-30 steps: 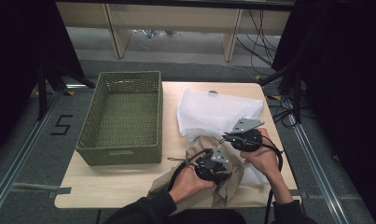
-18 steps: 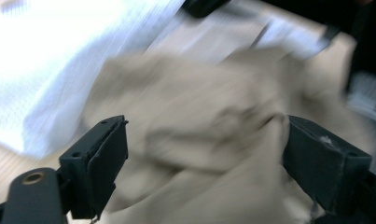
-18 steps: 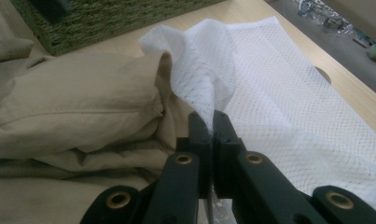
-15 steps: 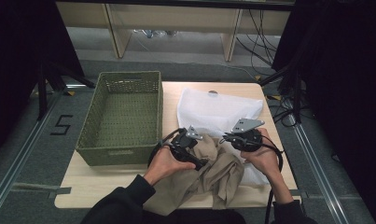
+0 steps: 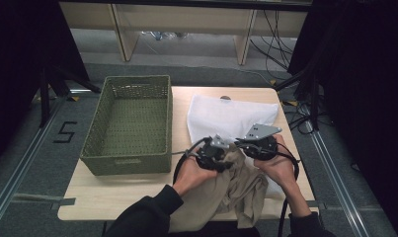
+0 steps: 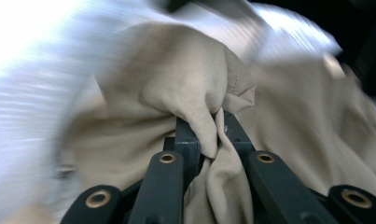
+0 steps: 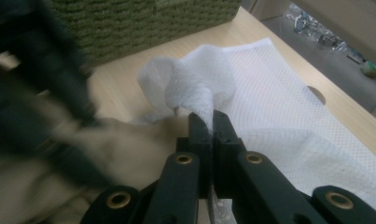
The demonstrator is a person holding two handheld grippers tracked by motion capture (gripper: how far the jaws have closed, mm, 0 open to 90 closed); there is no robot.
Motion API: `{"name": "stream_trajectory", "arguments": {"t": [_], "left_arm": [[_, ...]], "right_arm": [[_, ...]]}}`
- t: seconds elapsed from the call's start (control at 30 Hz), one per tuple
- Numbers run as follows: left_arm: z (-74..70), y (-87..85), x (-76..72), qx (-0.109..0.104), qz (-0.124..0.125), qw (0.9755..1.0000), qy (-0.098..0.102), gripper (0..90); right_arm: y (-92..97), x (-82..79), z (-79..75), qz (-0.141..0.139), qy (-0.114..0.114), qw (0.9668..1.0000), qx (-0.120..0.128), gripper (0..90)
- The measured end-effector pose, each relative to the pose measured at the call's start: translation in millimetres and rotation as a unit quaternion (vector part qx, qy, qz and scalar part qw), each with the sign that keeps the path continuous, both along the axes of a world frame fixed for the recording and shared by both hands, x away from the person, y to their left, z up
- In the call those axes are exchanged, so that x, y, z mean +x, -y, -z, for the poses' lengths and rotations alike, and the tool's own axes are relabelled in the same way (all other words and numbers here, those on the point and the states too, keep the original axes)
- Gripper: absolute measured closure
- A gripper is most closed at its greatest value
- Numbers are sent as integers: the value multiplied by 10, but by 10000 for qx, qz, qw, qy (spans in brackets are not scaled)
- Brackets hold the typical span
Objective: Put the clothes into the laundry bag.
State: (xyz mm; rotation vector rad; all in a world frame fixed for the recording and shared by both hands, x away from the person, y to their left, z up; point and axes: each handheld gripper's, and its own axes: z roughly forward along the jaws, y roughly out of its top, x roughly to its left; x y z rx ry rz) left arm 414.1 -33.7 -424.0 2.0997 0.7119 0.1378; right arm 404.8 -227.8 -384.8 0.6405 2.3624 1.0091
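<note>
Two cloths gripped, beige cloth [image 6: 176,88] in left hand-held gripper [image 6: 209,130], white cloth [image 7: 199,84] in right hand-held gripper [image 7: 208,123]

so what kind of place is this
Probably a lab or studio set up for recording: a small wooden table fenced by dark curtains, floor rails with a taped number, loose cables beneath a shelf.

Around our work
We see a green woven basket [image 5: 129,126] on the left of the wooden tabletop [image 5: 112,195], shelving [image 5: 181,27] behind.
</note>
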Motion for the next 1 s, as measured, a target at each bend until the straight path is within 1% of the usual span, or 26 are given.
{"name": "stream_trajectory", "arguments": {"t": [0.07,0.1,0.13,0.17,0.2,0.23,0.27,0.3,0.33,0.37,0.4,0.47,0.5,0.53,0.57,0.6,0.63,0.7,0.73,0.77,0.8,0.83,0.87,0.9,0.97,1.0], "left_arm": [[-9,-99,130,-8,-391,9992,118,798],[39,-134,188,-136,-533,9985,-45,783],[107,-143,220,-263,-561,9975,-344,753],[175,-133,229,-242,-453,9966,-639,697],[227,-118,211,-139,-371,9960,-801,614],[249,-113,175,-37,-324,9964,-783,528],[238,-123,130,7,-363,9966,-742,459],[200,-162,91,62,-323,9974,-634,416],[148,-200,33,50,-384,9978,-541,376],[87,-257,-25,124,-409,9979,-491,323],[25,-316,-87,168,-350,9983,-442,277],[-69,-423,-226,245,-200,9989,-354,244],[-91,-469,-286,299,-93,9989,-354,218],[-89,-500,-337,412,-35,9987,-286,193],[-61,-527,-363,545,48,9982,-250,178],[-7,-533,-390,597,107,9977,-294,164],[53,-538,-395,792,334,9958,-321,152],[220,-450,-427,705,460,9951,-516,153],[291,-400,-435,685,519,9942,-640,154],[355,-344,-435,699,644,9933,-662,150],[413,-281,-435,781,756,9921,-626,129],[460,-212,-421,1003,785,9901,-595,88],[500,-135,-410,1096,724,9892,-647,42],[519,-80,-396,1078,748,9889,-695,90],[519,-1,-388,1018,790,9902,-536,369],[493,24,-392,1033,782,9908,-400,495]], "right_arm": [[23,-6,-26,22,8,10000,28,898],[35,-6,-26,54,-14,10000,37,898],[48,-1,-19,83,-20,10000,46,898],[56,9,-5,55,-27,10000,25,898],[58,10,13,66,-71,10000,17,898],[61,15,32,77,-85,9999,3,898],[66,13,48,117,-144,9998,1,898],[73,17,60,103,-171,9998,-23,898],[84,20,66,102,-169,9998,-34,898],[96,21,73,110,-183,9998,-19,898],[105,21,76,87,-166,9998,-31,898],[120,19,76,95,-177,9998,-16,898],[120,17,74,120,-187,9998,-7,898],[118,17,72,105,-193,9998,-6,898],[114,17,70,95,-183,9998,-7,898],[108,12,67,125,-202,9997,-19,898],[98,15,72,74,-195,9998,-23,898],[84,16,84,62,-203,9998,-52,898],[77,10,92,128,-252,9996,-41,898],[72,15,100,88,-258,9996,-61,898],[65,17,110,64,-264,9996,-79,898],[59,24,118,41,-251,9996,-99,898],[48,25,128,24,-271,9996,-106,898],[38,25,136,75,-290,9995,-120,898],[5,18,155,20,-314,9994,-132,898],[-5,15,160,-60,-295,9994,-187,898]]}}
